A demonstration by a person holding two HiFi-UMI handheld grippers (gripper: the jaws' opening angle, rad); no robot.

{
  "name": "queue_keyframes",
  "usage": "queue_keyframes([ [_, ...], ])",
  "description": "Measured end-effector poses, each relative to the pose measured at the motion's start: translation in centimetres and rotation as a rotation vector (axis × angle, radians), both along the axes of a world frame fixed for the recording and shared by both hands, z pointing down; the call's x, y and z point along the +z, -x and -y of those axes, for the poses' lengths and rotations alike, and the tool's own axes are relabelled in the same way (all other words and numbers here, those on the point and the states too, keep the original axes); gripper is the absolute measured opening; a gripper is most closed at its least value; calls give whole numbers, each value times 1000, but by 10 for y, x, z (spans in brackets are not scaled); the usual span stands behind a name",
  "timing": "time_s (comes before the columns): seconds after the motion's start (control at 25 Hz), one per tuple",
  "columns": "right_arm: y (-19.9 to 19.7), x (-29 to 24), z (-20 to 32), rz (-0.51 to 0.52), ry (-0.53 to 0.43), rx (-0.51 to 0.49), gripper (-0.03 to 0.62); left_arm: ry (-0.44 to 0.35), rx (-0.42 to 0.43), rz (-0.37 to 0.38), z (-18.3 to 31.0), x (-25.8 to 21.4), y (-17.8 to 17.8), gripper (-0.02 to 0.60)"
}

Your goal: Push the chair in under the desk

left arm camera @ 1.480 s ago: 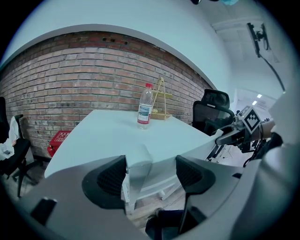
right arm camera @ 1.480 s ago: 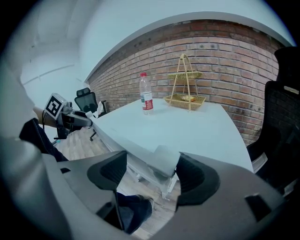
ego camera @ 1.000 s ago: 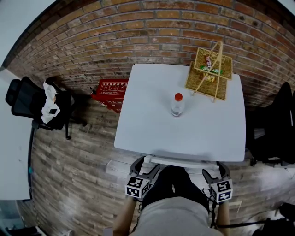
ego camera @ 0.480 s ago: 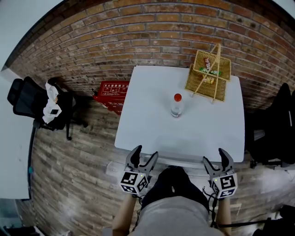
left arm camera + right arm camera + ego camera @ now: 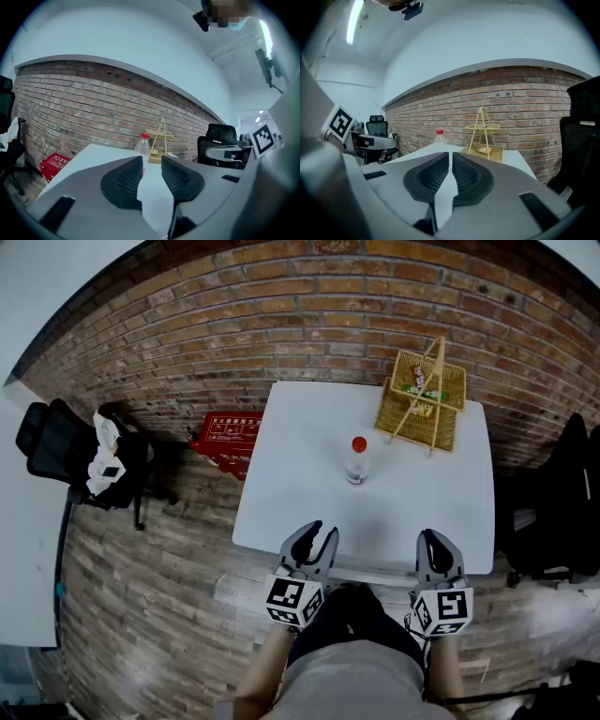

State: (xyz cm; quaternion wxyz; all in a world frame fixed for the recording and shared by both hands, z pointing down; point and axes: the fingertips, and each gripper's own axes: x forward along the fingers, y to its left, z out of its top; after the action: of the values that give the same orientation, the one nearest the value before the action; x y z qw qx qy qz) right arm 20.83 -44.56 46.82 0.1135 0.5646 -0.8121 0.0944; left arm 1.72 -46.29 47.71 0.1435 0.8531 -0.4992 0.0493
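Note:
The white desk [image 5: 300, 493] fills the middle of the head view. Just below its near edge, between my arms, sits a dark shape [image 5: 354, 601] that looks like the chair's back tucked under the desk. My left gripper [image 5: 314, 538] hovers over the desk's near left edge. Its jaws have just been closing, but a gap remains and nothing is between them [image 5: 151, 171]. My right gripper [image 5: 438, 544] hovers over the near right edge. Its jaws have also just been closing and now stand together, empty [image 5: 450, 171].
A clear bottle with a red cap [image 5: 356, 460] stands mid-desk, and a wicker basket [image 5: 420, 399] sits at the far right corner. A red box [image 5: 225, 429] lies by the brick wall. Black office chairs stand at left [image 5: 66, 451] and right [image 5: 562, 493].
Both grippers have risen from below the desk's near edge, beside the dark chair back, to above the edge. Their jaws have narrowed from wide open, the right pair down to touching.

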Motion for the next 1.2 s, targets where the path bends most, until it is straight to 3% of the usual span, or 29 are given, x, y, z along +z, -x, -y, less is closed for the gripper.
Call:
queue_keyframes([
  [0.16,11,-2,6,-34,-11,-15,26,-19,37,25,0,-4,-19,54],
  [0.32,21,-4,8,-17,-8,-29,18,-14,57,35,-1,-4,-33,34],
  [1.2,46,-2,8,-8,3,-86,15,-31,83,55,0,-8,-47,32],
])
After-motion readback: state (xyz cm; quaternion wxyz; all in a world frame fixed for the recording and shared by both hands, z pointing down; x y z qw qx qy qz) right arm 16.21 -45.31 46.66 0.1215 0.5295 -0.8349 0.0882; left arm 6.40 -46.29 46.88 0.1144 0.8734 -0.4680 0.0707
